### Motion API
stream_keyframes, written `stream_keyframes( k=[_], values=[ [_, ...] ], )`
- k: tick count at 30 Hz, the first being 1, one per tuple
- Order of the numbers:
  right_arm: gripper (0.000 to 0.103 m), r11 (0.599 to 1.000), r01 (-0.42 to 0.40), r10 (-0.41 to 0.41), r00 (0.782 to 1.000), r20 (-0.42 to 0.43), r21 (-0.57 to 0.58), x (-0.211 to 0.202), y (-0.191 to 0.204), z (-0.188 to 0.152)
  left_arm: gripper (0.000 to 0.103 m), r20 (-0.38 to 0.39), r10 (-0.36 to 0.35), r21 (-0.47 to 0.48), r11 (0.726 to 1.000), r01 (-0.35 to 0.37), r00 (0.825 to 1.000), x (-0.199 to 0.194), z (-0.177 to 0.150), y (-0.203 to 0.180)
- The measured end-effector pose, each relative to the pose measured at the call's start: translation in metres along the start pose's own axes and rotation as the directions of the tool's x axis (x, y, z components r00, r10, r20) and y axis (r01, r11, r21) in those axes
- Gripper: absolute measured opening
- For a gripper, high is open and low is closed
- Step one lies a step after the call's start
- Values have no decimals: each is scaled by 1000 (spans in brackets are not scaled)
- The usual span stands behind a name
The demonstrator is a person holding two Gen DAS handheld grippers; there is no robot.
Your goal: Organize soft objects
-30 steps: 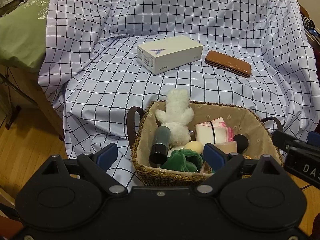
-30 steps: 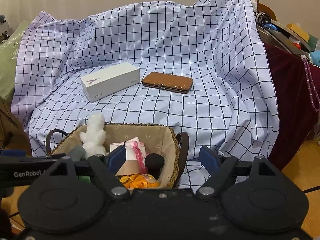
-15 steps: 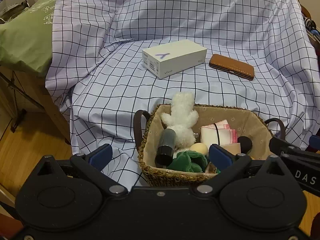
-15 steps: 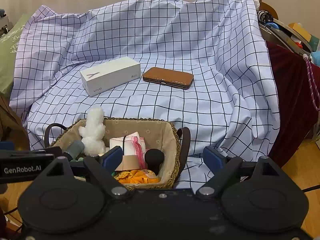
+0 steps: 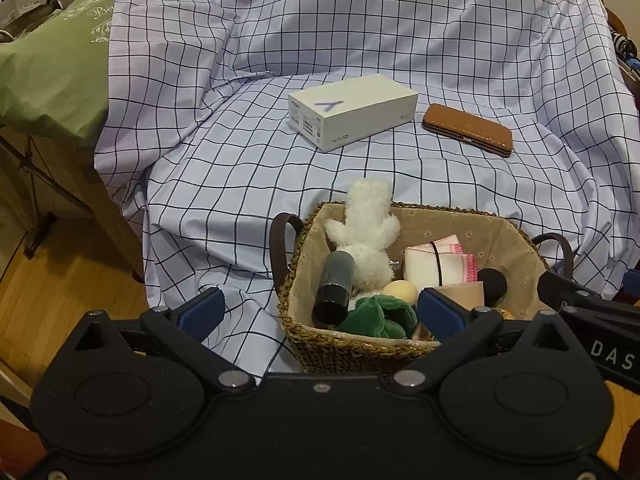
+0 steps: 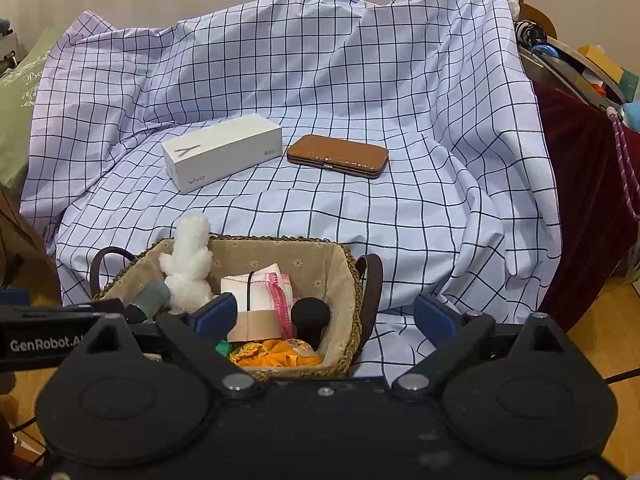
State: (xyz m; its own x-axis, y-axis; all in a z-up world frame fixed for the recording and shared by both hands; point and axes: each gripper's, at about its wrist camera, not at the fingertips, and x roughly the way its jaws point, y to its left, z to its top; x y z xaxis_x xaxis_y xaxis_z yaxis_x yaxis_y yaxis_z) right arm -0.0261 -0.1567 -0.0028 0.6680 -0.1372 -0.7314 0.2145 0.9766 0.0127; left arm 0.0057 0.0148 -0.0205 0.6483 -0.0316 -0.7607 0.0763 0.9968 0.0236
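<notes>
A green cushion [image 5: 48, 60] at the left edge of the checked sheet [image 5: 248, 168] is seen plainly only from the left wrist, while a dark red cloth [image 6: 580, 200] and a cluttered shelf [image 6: 580, 64] past the sheet's right edge are shown only from the right wrist. The orange cloth [image 6: 280, 354] at the basket's near right corner is seen from the right wrist alone, and the green soft toy [image 5: 376, 314] shows clearly only from the left. The woven basket [image 5: 344, 346] is set at the near edge of the sheet and is filled with a white plush toy [image 5: 368, 236], a dark cylinder [image 5: 334, 288], a yellowish ball [image 5: 400, 291], a folded white cloth with pink trim [image 5: 436, 260] and a black round-headed object [image 5: 494, 282]. A white box [image 5: 352, 110] and a brown case [image 5: 468, 130] are laid just beside each other toward the sheet's far side. The left gripper [image 5: 320, 314] is spread wide and nothing is held; its jaws were opening a moment ago. The right gripper [image 6: 326, 316] is likewise spread, its jaws having just been opening, with nothing pinched between them.
</notes>
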Motion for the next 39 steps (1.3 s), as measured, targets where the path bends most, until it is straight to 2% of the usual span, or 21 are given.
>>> stream_keyframes(
  k=[10, 39],
  values=[
    [100, 1000, 2, -3, 1000, -7, -1, 1, 0, -1, 99, -19, 2, -7, 1000, -2, 1000, 3, -1, 1],
    [100, 1000, 10, -10, 999, -30, 0, 5, -1, -3, 99, -42, 5, -2, 1000, -5, 999, 7, -2, 1]
  ],
)
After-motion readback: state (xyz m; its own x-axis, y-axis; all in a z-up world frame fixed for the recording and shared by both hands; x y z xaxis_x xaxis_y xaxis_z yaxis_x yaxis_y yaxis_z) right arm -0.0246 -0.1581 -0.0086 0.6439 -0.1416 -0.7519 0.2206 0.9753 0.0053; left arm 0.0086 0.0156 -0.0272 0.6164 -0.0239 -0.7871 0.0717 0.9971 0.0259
